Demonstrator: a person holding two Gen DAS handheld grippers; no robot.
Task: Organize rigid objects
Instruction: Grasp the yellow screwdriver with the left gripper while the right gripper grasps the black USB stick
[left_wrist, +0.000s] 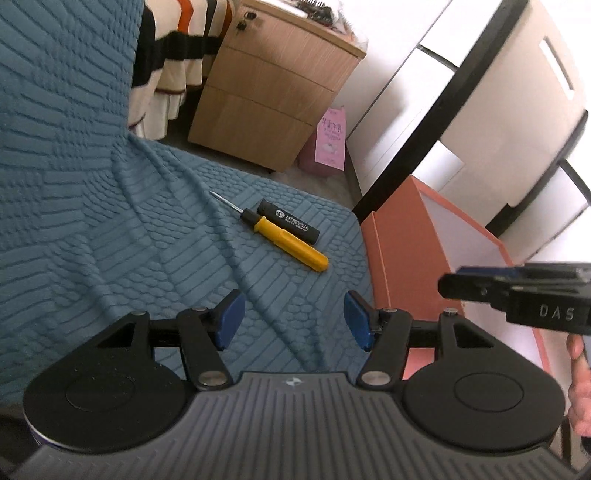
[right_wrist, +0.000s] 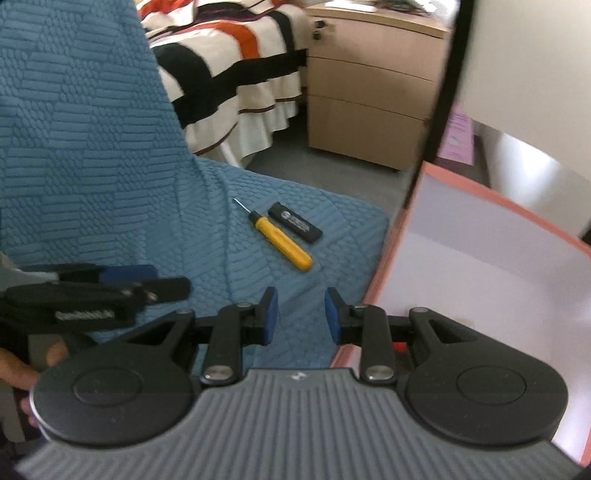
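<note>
Screwdriver (left_wrist: 282, 237) lies on the blue cover (left_wrist: 92, 221), touching a black case (left_wrist: 290, 221) beside it, near the pink box (right_wrist: 480, 229). Left gripper (left_wrist: 294, 319) jaws spread, nothing between. Right gripper (right_wrist: 301, 315) jaws narrower, apart, empty, at the box's edge.

Seat draped in a teal cover with raised woven texture (left_wrist: 110, 229), yellow-handled screwdriver with black collar and thin metal tip (left_wrist: 286, 242) lying on it, flat black rectangular case with white print (left_wrist: 290, 221) just beside, touching the handle
</note>
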